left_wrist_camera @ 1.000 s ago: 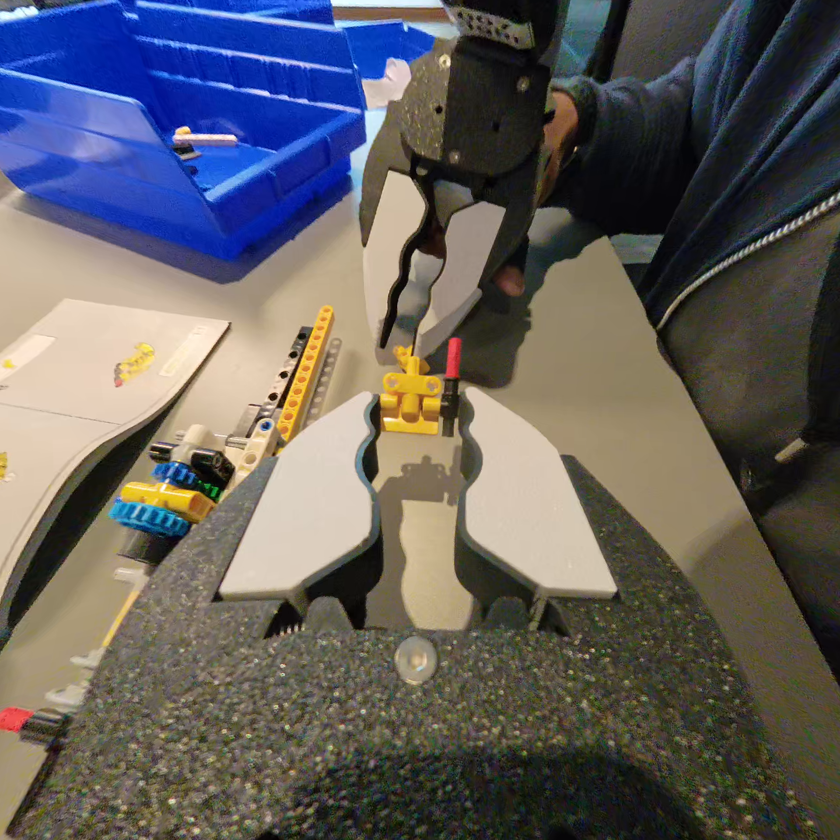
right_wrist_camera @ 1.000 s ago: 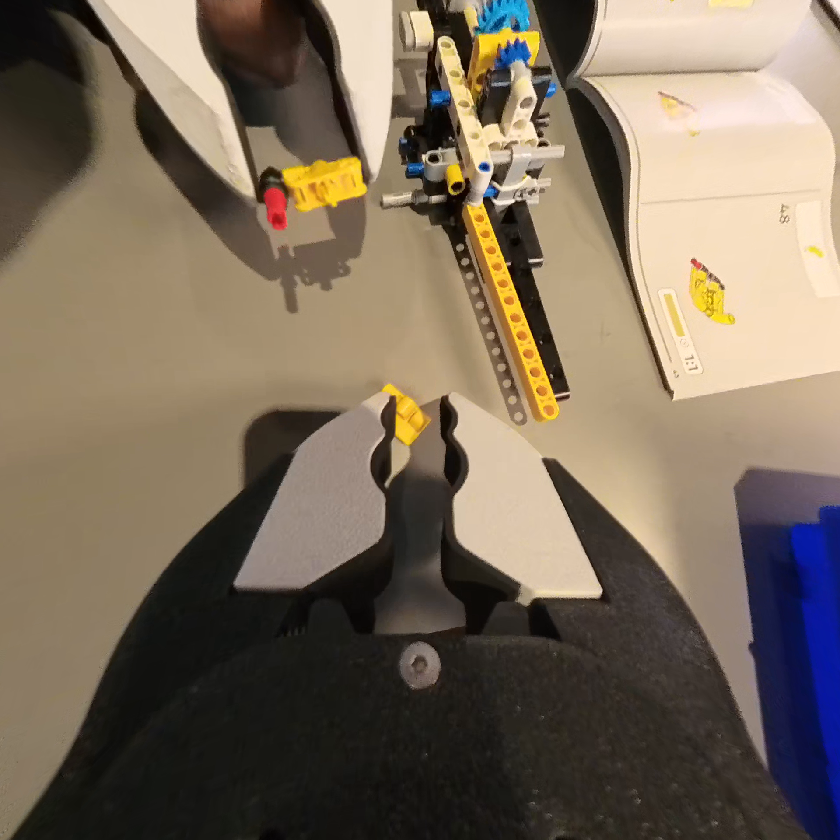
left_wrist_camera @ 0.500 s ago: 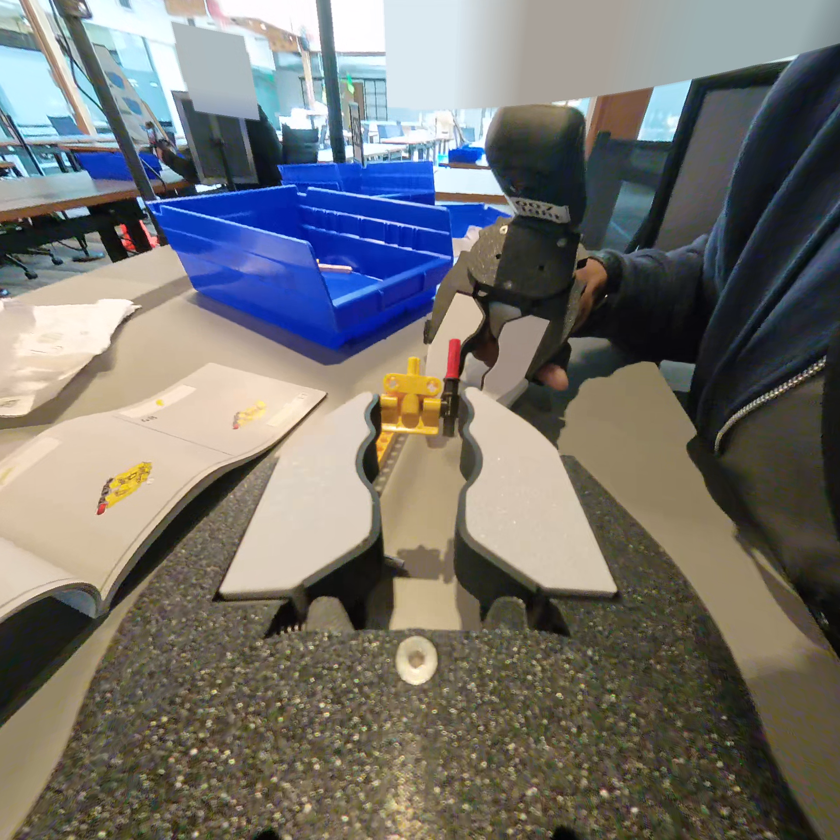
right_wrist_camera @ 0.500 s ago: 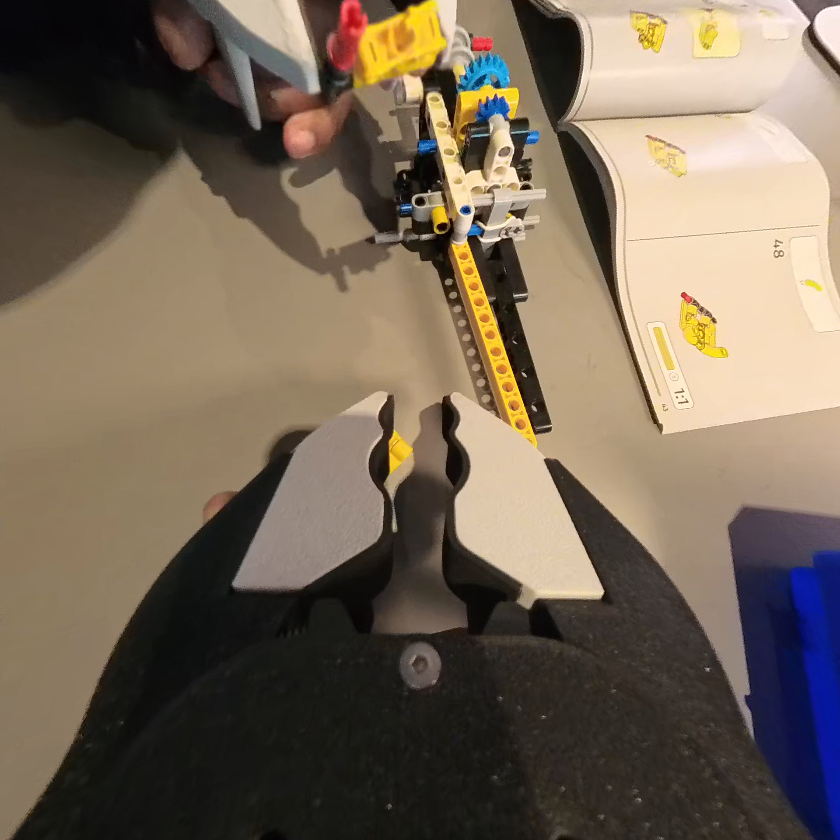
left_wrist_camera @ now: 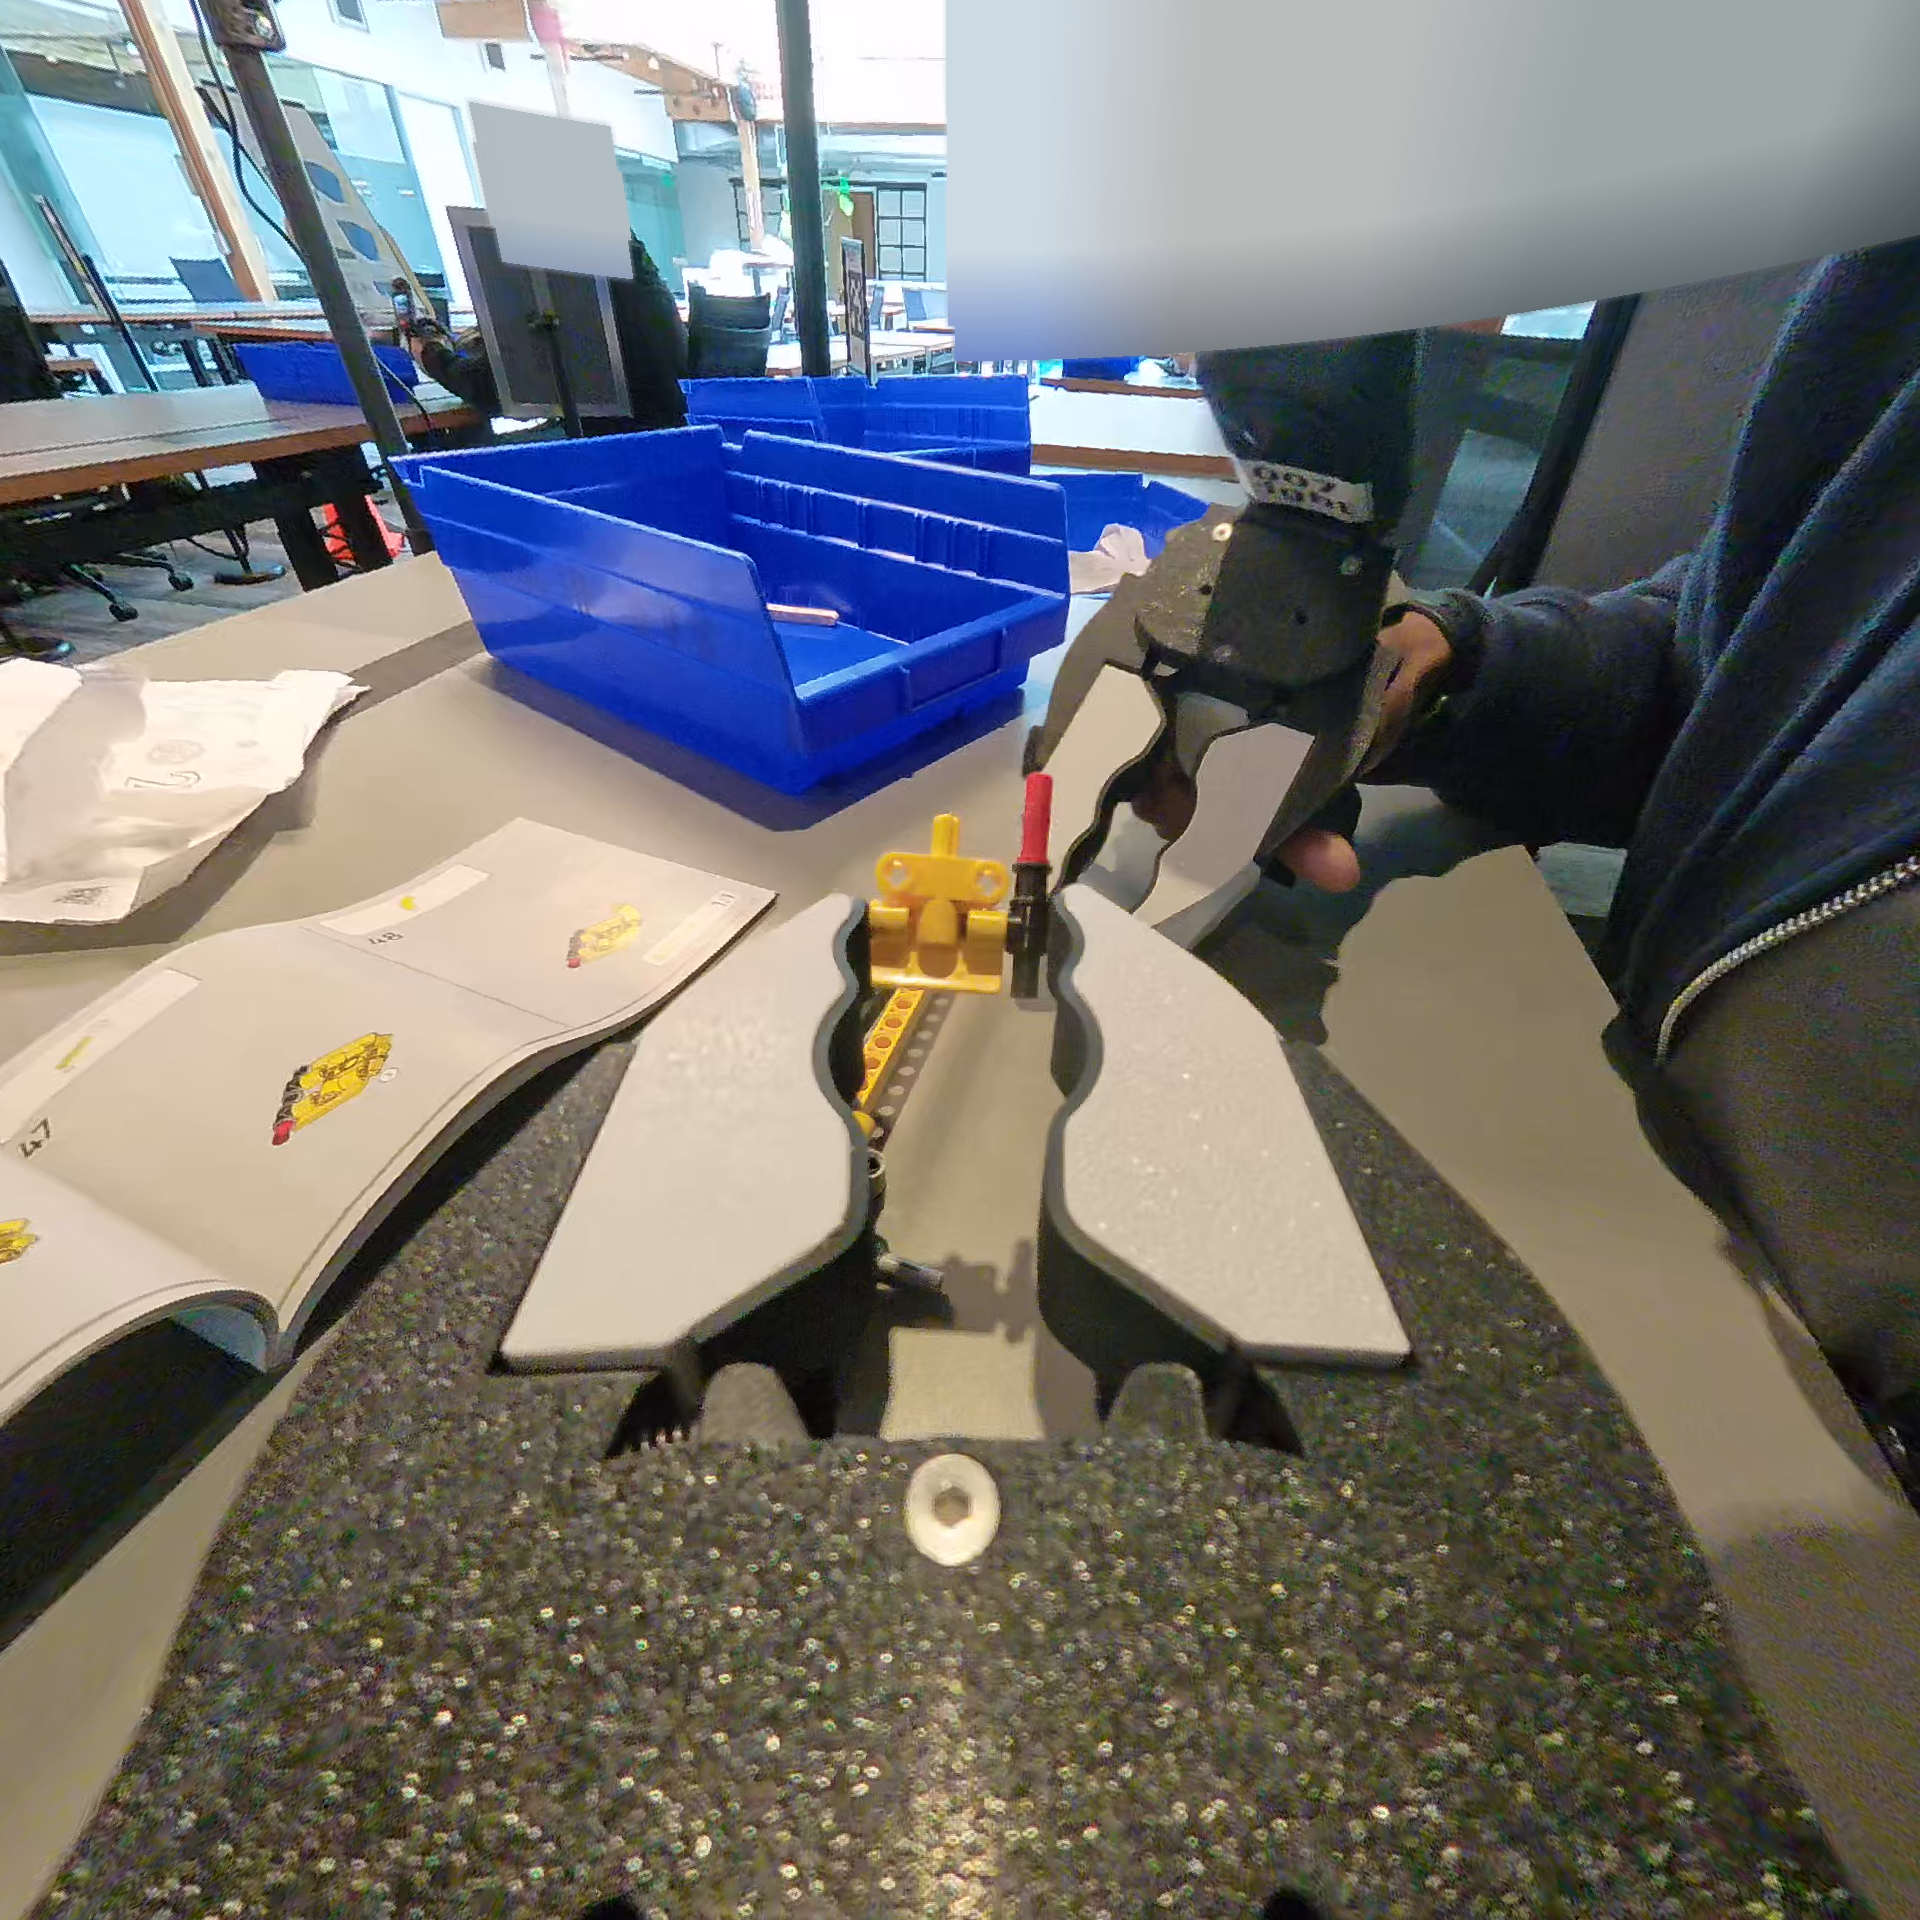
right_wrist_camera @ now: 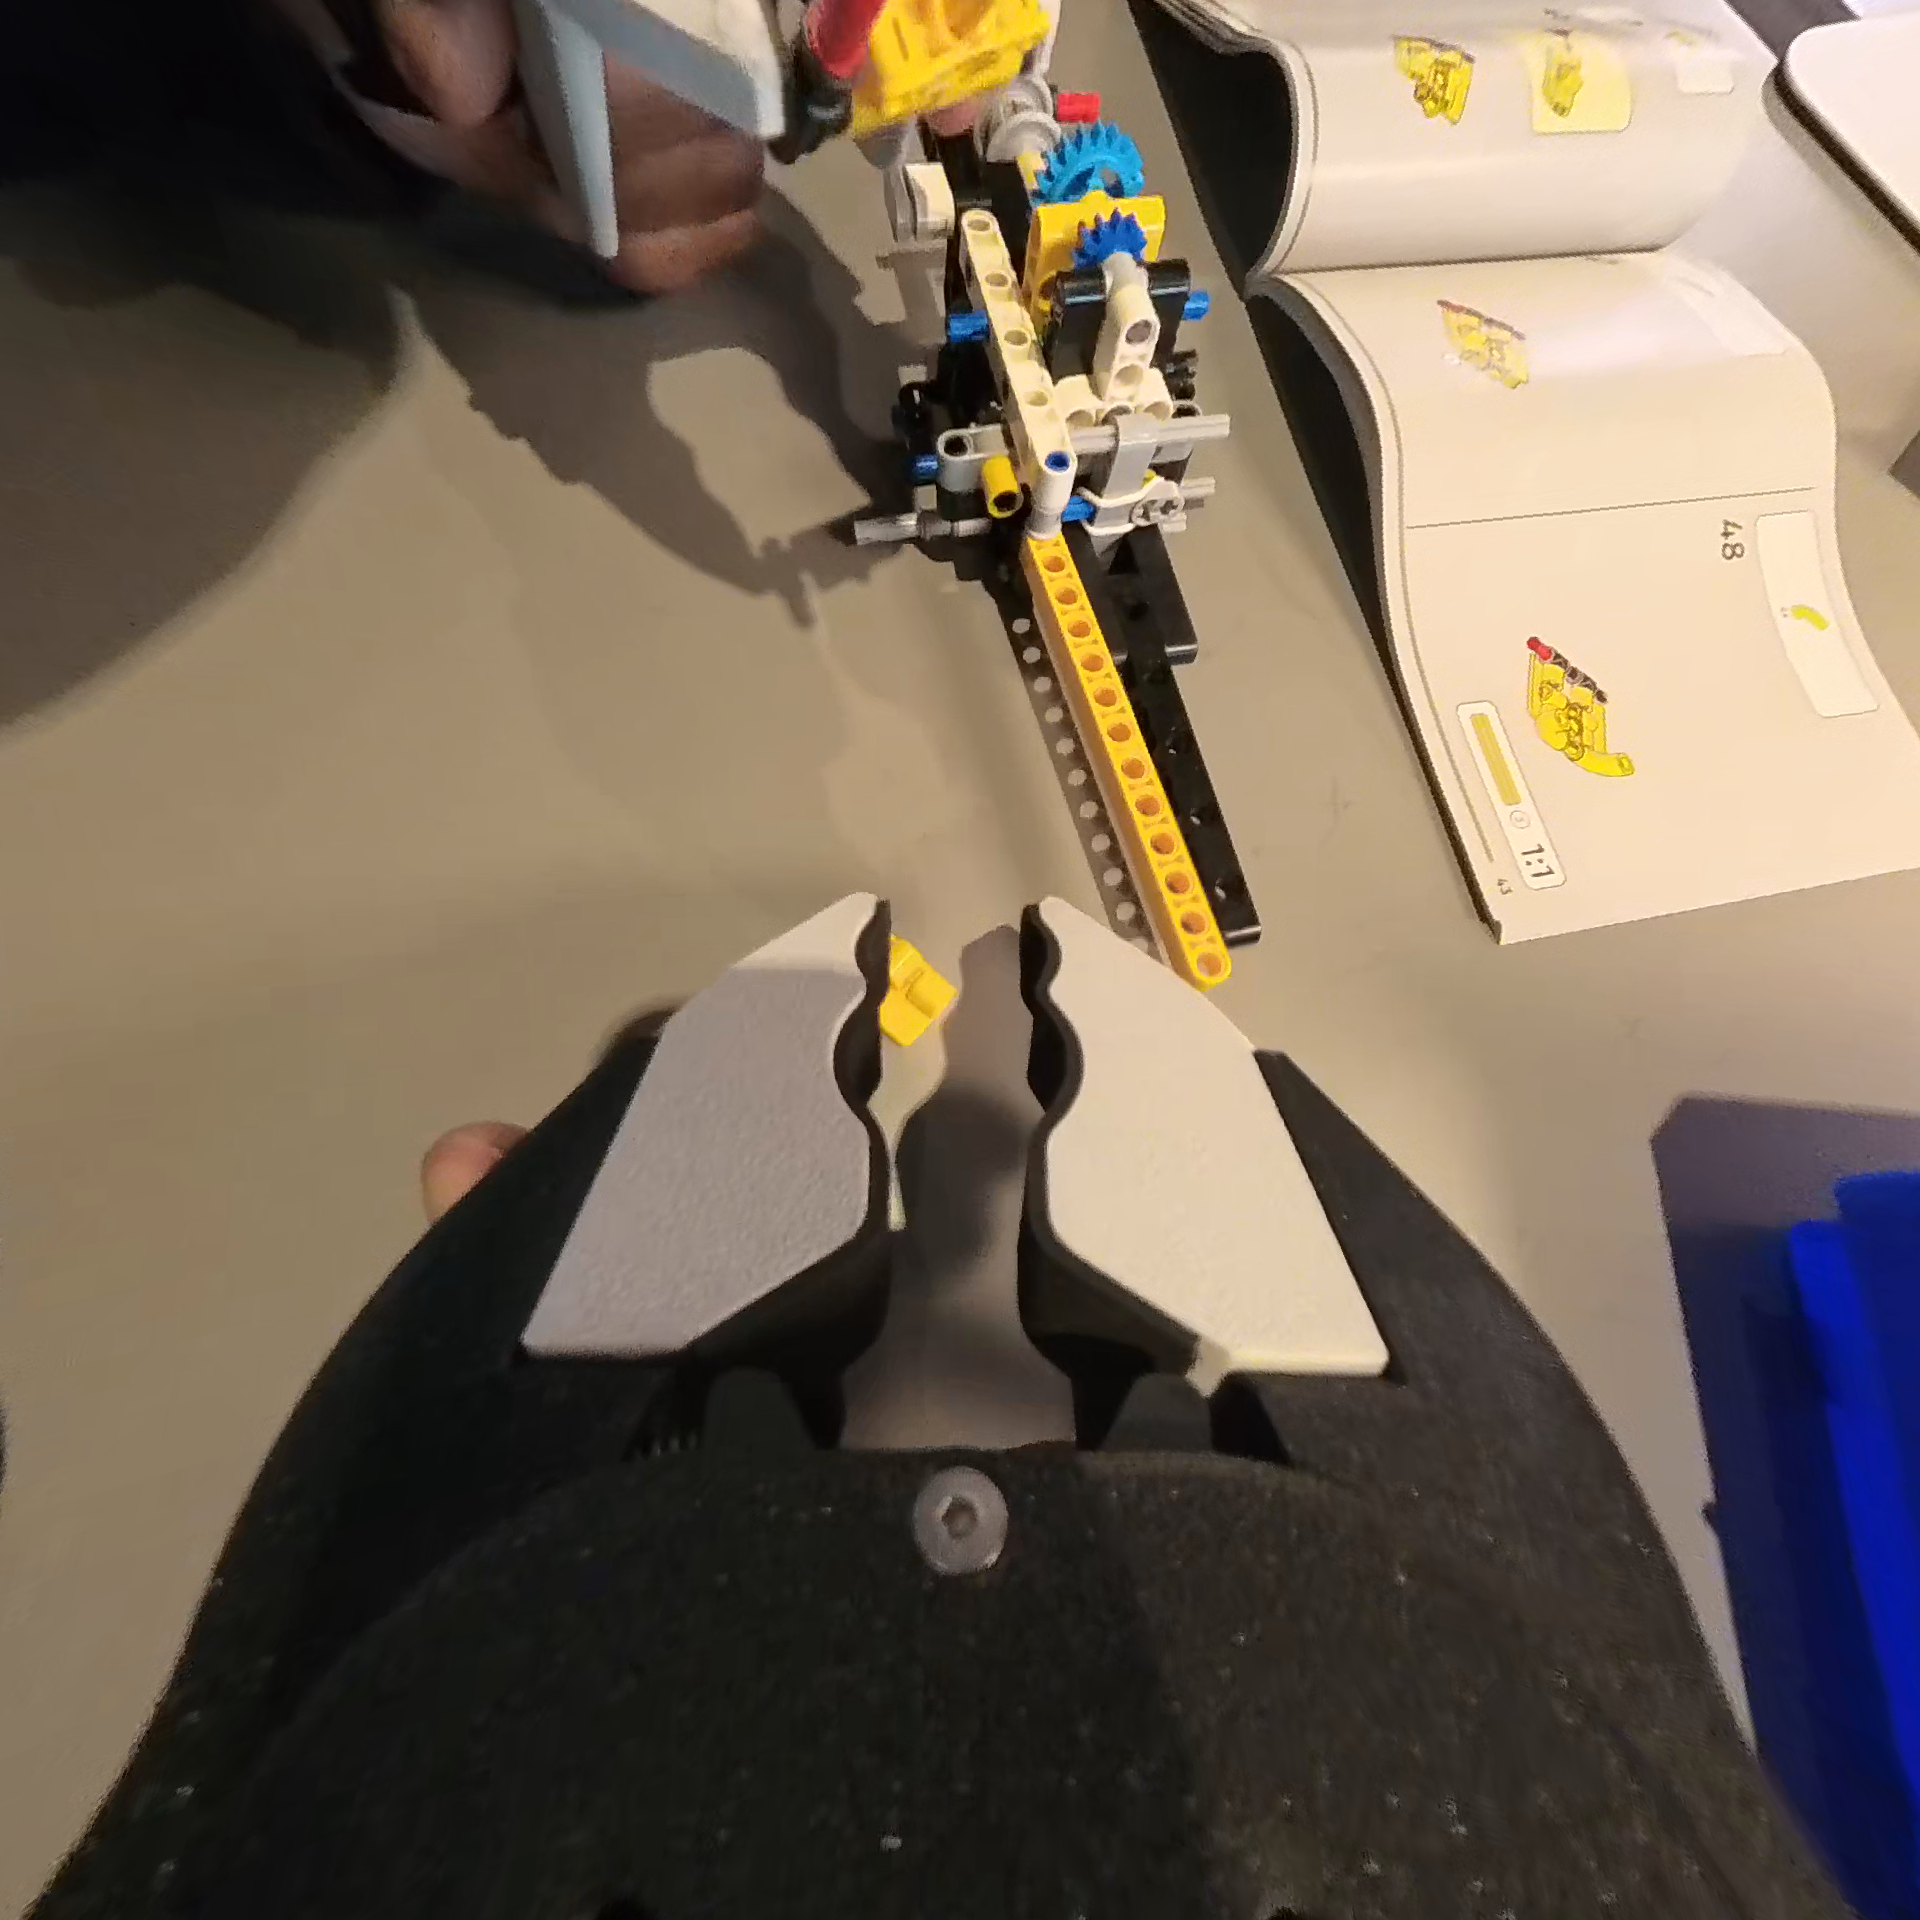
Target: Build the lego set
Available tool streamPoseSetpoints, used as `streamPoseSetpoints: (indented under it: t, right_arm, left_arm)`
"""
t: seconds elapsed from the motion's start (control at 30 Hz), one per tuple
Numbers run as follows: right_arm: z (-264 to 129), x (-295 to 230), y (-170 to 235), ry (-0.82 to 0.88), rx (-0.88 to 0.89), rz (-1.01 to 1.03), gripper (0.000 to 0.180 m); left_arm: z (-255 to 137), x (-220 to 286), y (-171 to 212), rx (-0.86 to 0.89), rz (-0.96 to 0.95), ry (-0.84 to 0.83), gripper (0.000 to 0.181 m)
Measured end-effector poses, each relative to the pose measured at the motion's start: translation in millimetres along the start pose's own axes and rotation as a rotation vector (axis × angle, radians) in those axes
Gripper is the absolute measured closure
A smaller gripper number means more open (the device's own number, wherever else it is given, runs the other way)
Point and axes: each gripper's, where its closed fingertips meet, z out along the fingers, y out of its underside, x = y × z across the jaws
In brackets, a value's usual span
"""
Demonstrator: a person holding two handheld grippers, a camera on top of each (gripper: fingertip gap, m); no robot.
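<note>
A small yellow sub-assembly with a black-and-red pin on its right side is being clamped between the fingertips of the left gripper and is being held above the grey table. In the right wrist view the same sub-assembly is being seen at the upper edge, raised over the far end of the main model. The main model is being rested on the table, its long yellow beam being directed toward the right gripper. A small yellow piece is being seen against the inner face of the right gripper's left finger; its jaws are being kept slightly apart, and whether the piece is being gripped cannot be told. An open instruction booklet is being laid just beside the model. A blue bin is being shown farther back on the table, with crumpled paper to its left.
</note>
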Motion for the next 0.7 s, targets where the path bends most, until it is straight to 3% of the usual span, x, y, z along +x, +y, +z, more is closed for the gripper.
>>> streamPoseSetpoints:
  t: [0.7]
  right_arm:
    - [-15.7,-6.7,19.5,0.063,-0.055,0.149,0.155]
  left_arm:
    - [2.1,7.6,16.1,-0.105,0.047,0.035,0.148]
